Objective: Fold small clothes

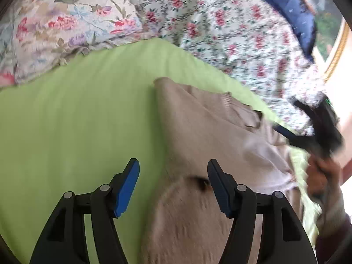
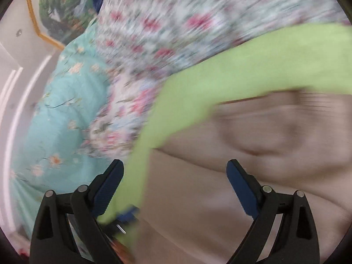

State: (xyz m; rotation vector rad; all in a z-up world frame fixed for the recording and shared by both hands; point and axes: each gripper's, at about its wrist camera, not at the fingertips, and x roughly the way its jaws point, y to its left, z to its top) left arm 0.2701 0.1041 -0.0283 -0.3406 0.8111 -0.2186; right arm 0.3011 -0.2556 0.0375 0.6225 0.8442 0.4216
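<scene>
A beige knitted garment [image 1: 209, 132] lies spread on the green sheet [image 1: 77, 121], with a small dark mark near its lower fold. My left gripper [image 1: 173, 176] hovers open over the garment's left edge, and nothing is pinched between its blue pads [image 1: 127, 187]. At the right of that view a hand [image 1: 321, 176] holds my right gripper [image 1: 286, 116], blurred, beside the garment's far right side. In the right wrist view my right gripper [image 2: 176, 184] stands wide open above the beige garment [image 2: 264, 132] and the sheet's edge [image 2: 242, 61], gripping nothing.
A quilt with red flowers [image 1: 220, 33] is bunched behind the sheet, and a floral pillow [image 1: 66, 26] sits at the back left. A dark blue cushion [image 1: 292, 6] lies at the far right. A turquoise flowered quilt [image 2: 61, 110] and a framed picture [image 2: 61, 11] show beyond.
</scene>
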